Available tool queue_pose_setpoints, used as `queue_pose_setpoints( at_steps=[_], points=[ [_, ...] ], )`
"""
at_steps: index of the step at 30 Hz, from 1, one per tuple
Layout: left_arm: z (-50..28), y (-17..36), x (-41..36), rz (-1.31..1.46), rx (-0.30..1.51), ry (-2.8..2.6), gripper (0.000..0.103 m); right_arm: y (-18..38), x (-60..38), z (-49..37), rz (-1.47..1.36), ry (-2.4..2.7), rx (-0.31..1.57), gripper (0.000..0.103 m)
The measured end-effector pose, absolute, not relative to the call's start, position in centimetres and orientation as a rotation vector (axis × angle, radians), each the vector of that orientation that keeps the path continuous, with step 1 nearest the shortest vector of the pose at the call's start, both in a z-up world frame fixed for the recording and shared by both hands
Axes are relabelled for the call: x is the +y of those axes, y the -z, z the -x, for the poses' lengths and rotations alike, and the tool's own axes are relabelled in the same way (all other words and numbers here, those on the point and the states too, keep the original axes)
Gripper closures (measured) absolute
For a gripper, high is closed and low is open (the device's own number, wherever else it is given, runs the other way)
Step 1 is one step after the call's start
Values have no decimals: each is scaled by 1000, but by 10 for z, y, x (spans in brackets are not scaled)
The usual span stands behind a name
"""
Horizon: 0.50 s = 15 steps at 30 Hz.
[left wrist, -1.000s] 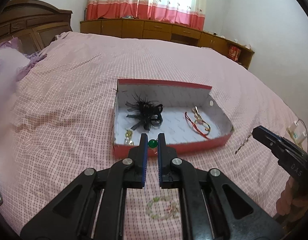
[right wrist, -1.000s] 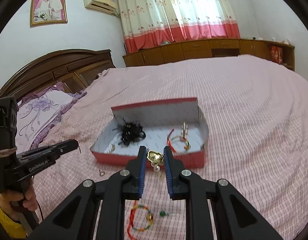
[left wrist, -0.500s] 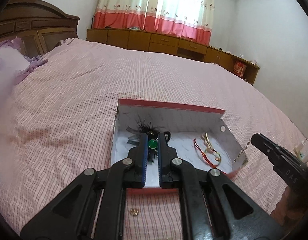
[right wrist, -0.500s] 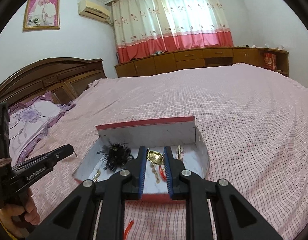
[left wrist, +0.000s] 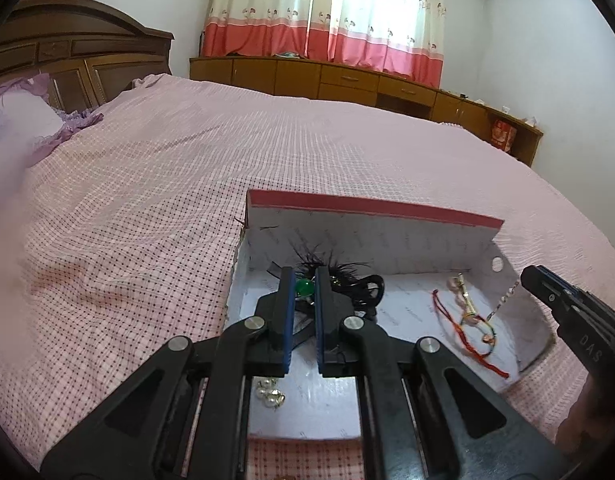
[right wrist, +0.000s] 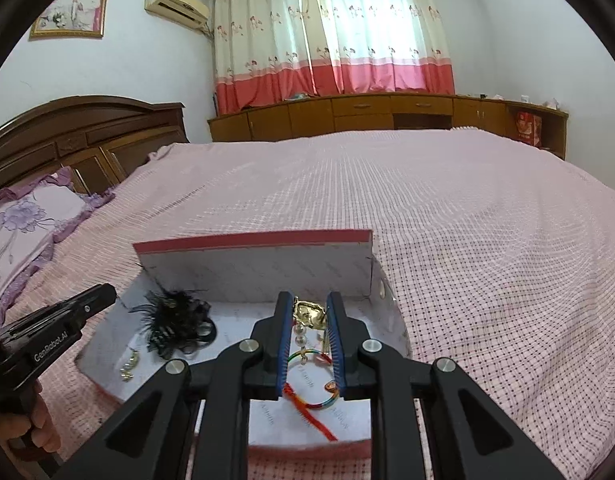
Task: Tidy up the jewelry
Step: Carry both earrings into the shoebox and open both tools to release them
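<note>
Both tongs have been coming forward from the bedspread and are now hanging over the open box (left wrist: 371,210), so both pieces look ready for dropping in. The left tongs (left wrist: 304,286) are pinching a green bead (left wrist: 304,288) above the black feather piece (left wrist: 339,270). The right tongs (right wrist: 309,312) are gripping a gold pendant (right wrist: 309,314), its pearls dangling over the red cord bracelet (right wrist: 313,400) below. Only the left view is showing loose pearl earrings (left wrist: 269,392) beneath its tongs.

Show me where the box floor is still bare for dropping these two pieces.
Inside the box, the floor is bare between the black feather piece and the red cord bracelet, and along the near wall beside the pearl earrings. The far-left corner is crowded. The left claw holds a green bead, the right claw a gold earring.
</note>
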State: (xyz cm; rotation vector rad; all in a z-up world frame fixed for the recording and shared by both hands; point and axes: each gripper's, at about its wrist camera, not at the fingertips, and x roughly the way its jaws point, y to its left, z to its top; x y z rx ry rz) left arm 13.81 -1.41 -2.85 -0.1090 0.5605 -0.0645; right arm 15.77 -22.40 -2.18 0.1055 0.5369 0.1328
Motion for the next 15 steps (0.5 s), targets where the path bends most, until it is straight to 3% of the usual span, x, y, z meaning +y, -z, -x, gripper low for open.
queue_pose_setpoints(
  at_steps=[15],
  points=[
    [-152, 38, -9, 124, 618, 52, 99, 45, -224, -174, -113, -133, 608, 83]
  ],
)
